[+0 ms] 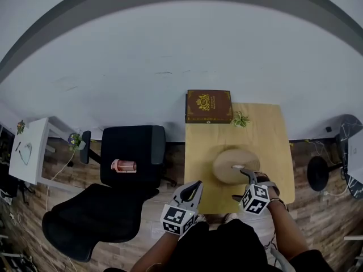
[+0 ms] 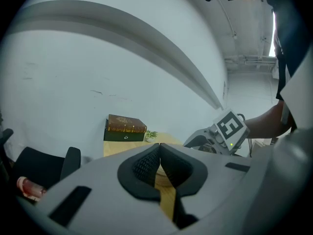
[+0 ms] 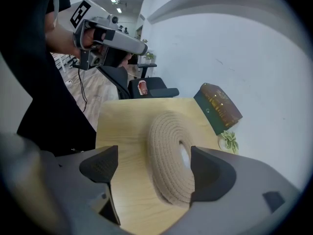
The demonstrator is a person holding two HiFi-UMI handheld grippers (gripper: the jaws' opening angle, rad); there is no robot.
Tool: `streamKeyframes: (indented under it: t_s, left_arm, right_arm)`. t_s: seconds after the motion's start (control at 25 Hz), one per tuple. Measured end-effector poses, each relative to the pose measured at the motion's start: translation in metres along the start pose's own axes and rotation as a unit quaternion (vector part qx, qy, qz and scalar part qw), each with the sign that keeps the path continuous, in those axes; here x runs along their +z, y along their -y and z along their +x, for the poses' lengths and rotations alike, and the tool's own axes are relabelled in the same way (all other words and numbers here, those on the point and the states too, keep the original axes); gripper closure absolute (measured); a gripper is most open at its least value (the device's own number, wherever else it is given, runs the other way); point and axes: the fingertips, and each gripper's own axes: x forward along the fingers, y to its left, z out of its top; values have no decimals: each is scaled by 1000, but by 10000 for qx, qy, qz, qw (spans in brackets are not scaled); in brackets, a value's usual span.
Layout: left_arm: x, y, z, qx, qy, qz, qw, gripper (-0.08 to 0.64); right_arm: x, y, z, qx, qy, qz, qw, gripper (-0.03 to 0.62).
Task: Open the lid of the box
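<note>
Right hand-held gripper (image 3: 152, 168) is hovering wide-jawed over the round beige woven-rope lid (image 3: 168, 151); left hand-held gripper (image 2: 159, 148) is hanging closed, empty.

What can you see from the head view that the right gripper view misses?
Only the head view: the white side table, a black stool, and the right gripper from outside. Only the right gripper view: ceiling lights down the room, and that gripper's jaws standing apart over the round woven box. Both: that box, the brown box, small plant, black chair, left gripper.

Black office chair (image 1: 142, 146), small green plant (image 1: 240, 119), light wooden table (image 1: 266, 135)
</note>
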Motion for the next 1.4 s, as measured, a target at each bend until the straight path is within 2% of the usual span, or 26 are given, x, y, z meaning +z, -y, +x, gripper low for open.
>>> streamKeyframes:
  t_s: [0.12, 0.2, 0.32, 0.48, 0.64, 0.8, 1.0, 1.4]
  left_arm:
    - [-6, -6, -2, 103, -153, 201, 9996, 540]
    - [-13, -13, -4, 207, -275, 199, 9992, 540]
    - [-19, -24, -7, 404, -333, -4, 9986, 540]
    - [-16, -27, -1, 630, -203, -378, 9971, 540]
    - [-17, -15, 7, 609, -183, -393, 9972, 540]
    - [-24, -24, 3, 869, -217, -534, 9945, 540]
    - [-31, -31, -4, 1088, -308, -446, 9926, 540]
    - [-42, -31, -17, 1421, -390, -442, 9881, 540]
  right_arm:
    - [-3, 8, 10, 135, -193, -236, 9994, 131]
    - [-6, 10, 18, 334, -321, -375, 9982, 130]
    - [-12, 9, 31, 604, -490, -559, 9954, 130]
    - [-13, 11, 43, 854, -548, -588, 9931, 141]
    - [-20, 12, 49, 1043, -708, -662, 9898, 143]
    - [-20, 16, 52, 1098, -832, -708, 9879, 183]
    - [-22, 18, 55, 1037, -882, -794, 9875, 241]
    - [-23, 19, 53, 927, -789, -839, 9890, 265]
